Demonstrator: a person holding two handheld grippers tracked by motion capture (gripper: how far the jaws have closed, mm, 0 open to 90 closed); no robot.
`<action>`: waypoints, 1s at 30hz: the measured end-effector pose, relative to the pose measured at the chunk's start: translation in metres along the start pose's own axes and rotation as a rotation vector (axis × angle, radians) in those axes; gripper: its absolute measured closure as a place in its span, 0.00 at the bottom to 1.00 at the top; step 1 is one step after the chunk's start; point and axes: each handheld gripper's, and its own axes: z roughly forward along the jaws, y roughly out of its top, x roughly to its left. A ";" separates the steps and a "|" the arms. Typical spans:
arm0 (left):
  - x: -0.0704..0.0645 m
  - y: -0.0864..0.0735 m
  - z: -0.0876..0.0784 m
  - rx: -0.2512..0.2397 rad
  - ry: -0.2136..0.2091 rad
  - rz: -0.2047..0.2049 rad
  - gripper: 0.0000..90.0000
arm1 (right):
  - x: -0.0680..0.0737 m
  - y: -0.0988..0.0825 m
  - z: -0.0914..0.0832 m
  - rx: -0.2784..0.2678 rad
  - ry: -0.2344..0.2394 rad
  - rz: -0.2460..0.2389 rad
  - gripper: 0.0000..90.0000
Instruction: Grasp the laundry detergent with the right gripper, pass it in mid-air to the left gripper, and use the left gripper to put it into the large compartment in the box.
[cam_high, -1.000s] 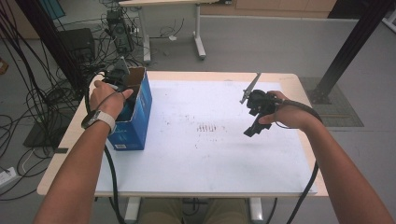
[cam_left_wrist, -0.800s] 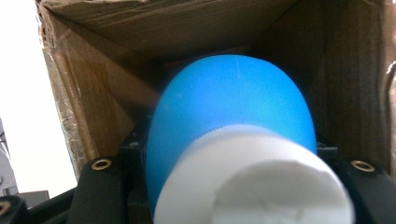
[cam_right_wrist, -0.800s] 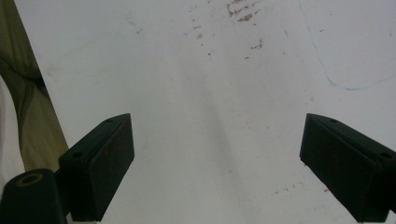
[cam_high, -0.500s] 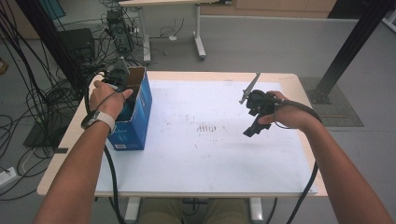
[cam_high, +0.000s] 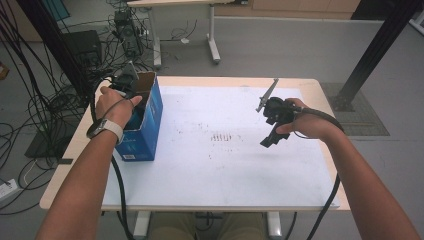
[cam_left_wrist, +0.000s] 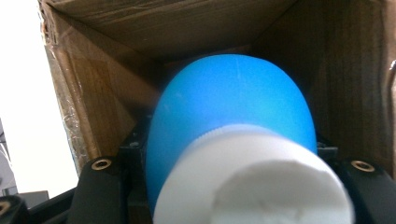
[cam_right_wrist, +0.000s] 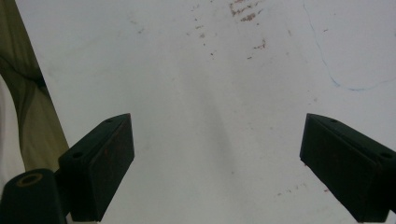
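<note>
Inside blue box at table's left edge, left gripper reached down, jaws clamped on blue bottle with white cap. Right gripper hovered above bare white tabletop, jaws spread wide, holding nothing.

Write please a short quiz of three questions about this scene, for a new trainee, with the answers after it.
1. True or false: the right gripper holds something between its jaws.
2. What does the left gripper grip inside the cardboard box?
A. a blue bottle with a white cap
B. a red cup
C. a metal spoon
3. Fill in: the box stands near the table's ____ edge, as the high view shows it.

Key
1. False: the jaws stand wide apart over the white table top, with nothing between them.
2. A: the blue bottle.
3. Left.
</note>
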 end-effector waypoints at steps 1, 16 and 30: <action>0.000 0.000 0.000 0.001 0.000 0.000 0.42 | 0.000 0.000 0.000 0.001 0.001 0.000 0.11; -0.002 0.001 0.000 0.004 0.004 0.001 0.42 | 0.000 -0.004 -0.002 -0.001 -0.003 0.004 0.11; -0.001 0.001 0.000 0.004 0.000 -0.003 0.42 | 0.001 -0.004 -0.001 0.001 -0.002 0.006 0.11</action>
